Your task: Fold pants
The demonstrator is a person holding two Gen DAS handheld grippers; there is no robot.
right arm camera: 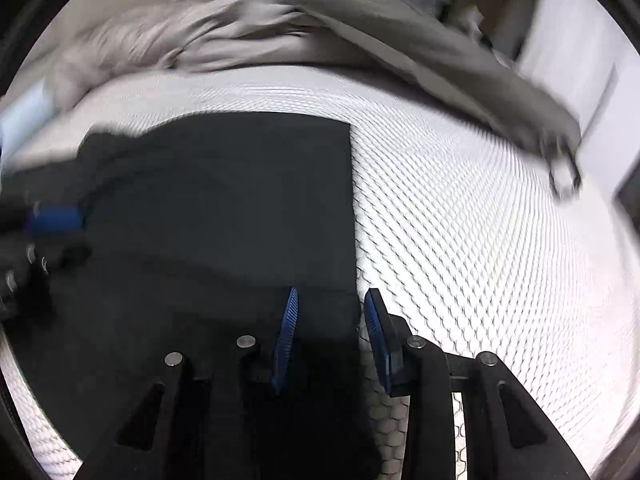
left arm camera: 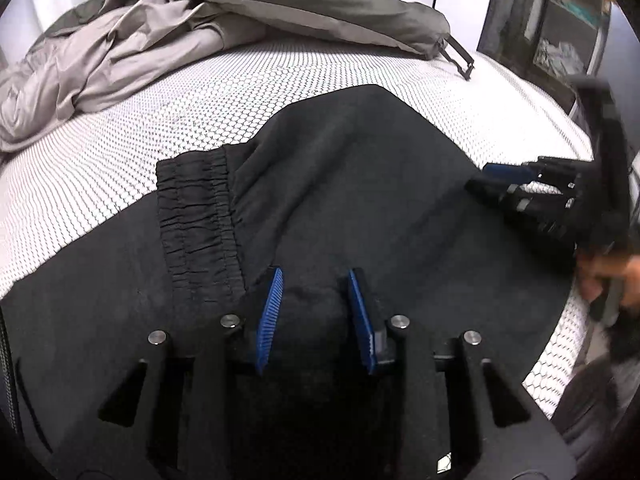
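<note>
Black pants [left arm camera: 360, 168] lie flat on a white honeycomb-patterned mattress [left arm camera: 140, 132], with the elastic waistband [left arm camera: 200, 220] folded over onto the cloth. My left gripper [left arm camera: 315, 276] points down at the near part of the pants. A raised hump of black cloth fills the gap between its blue pads [left arm camera: 270, 316] and touches both. My right gripper [right arm camera: 332, 292] straddles the right edge of the pants [right arm camera: 240, 200]. One of its pads is over the cloth and the other is over bare mattress [right arm camera: 480, 240], with a gap showing. It also shows in the left wrist view as the right gripper [left arm camera: 486, 180].
A grey duvet and crumpled grey sheets [left arm camera: 140, 40] are heaped along the far side of the mattress. A dark strap [left arm camera: 458, 56] hangs from the duvet's corner. A hand [left arm camera: 608, 276] holds the right tool at the mattress's right edge. Shelving [left arm camera: 560, 20] stands beyond the bed.
</note>
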